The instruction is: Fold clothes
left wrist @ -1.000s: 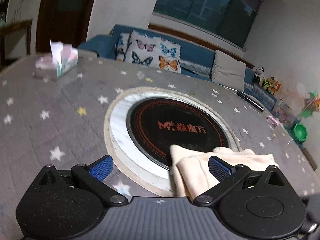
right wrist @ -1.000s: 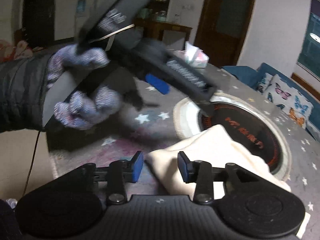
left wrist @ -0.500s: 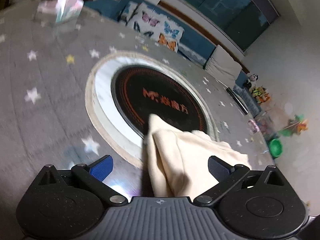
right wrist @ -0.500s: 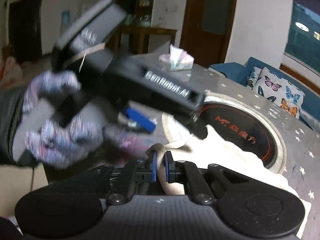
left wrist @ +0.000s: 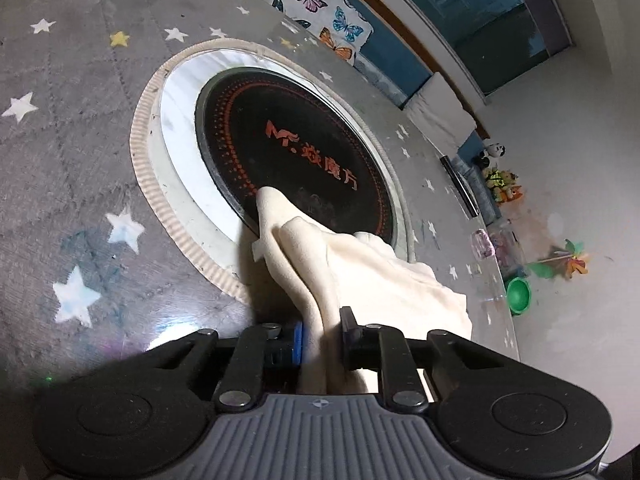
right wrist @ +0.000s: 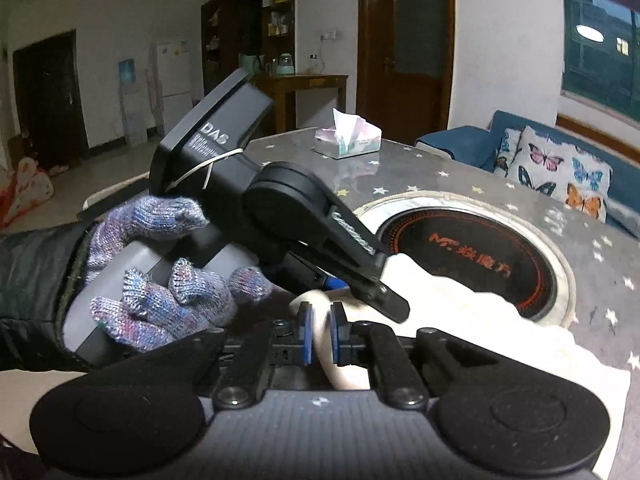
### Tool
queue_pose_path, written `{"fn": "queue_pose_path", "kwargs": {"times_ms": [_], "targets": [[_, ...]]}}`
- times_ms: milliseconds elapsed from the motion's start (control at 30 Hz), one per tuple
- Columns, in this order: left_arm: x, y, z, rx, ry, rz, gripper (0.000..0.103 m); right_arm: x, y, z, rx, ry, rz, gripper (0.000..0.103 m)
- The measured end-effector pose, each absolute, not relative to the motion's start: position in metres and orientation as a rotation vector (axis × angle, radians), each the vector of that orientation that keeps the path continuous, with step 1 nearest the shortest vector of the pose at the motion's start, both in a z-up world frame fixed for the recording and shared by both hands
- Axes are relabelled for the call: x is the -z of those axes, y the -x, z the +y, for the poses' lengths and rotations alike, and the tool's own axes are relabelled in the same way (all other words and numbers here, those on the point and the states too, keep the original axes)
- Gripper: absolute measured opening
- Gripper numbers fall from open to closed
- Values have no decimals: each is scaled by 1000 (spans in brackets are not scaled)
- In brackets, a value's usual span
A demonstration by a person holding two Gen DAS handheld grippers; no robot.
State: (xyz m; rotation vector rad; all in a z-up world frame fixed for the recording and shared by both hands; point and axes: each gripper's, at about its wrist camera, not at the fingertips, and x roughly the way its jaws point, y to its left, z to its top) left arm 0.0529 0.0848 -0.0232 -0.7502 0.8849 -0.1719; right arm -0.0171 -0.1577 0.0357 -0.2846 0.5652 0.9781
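A cream-coloured garment [left wrist: 360, 280] lies on the grey star-patterned table, partly over the black round hob [left wrist: 296, 152]. My left gripper [left wrist: 322, 338] is shut on a bunched fold of the garment, which rises from the table into its jaws. In the right wrist view my right gripper [right wrist: 320, 338] is shut on another edge of the same garment [right wrist: 480, 320]. The left gripper's body [right wrist: 280, 200], held by a gloved hand [right wrist: 160, 280], sits just beyond and to the left, its fingers reaching onto the cloth.
A tissue box [right wrist: 346, 140] stands at the table's far side. A dark remote [left wrist: 460, 186] and a small clear jar [left wrist: 482, 242] lie near the table's right edge. A blue sofa with butterfly cushions [right wrist: 556, 172] is behind the table.
My left gripper has closed from wide open onto the garment and tilted down toward it. My right gripper closed on the garment's edge about half a second ago and still holds it.
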Motion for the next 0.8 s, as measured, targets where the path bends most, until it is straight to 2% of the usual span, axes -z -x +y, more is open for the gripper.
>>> {"fn": "queue_pose_path", "kwargs": {"times_ms": [267, 533, 800], "targets": [[22, -50, 81, 163, 717, 871, 18, -35, -5, -234, -755, 167, 621, 10], [20, -50, 77, 156, 684, 870, 18, -5, -35, -300, -552, 85, 737, 10], [19, -51, 75, 151, 654, 867, 18, -7, -76, -298, -499, 66, 717, 10]]}}
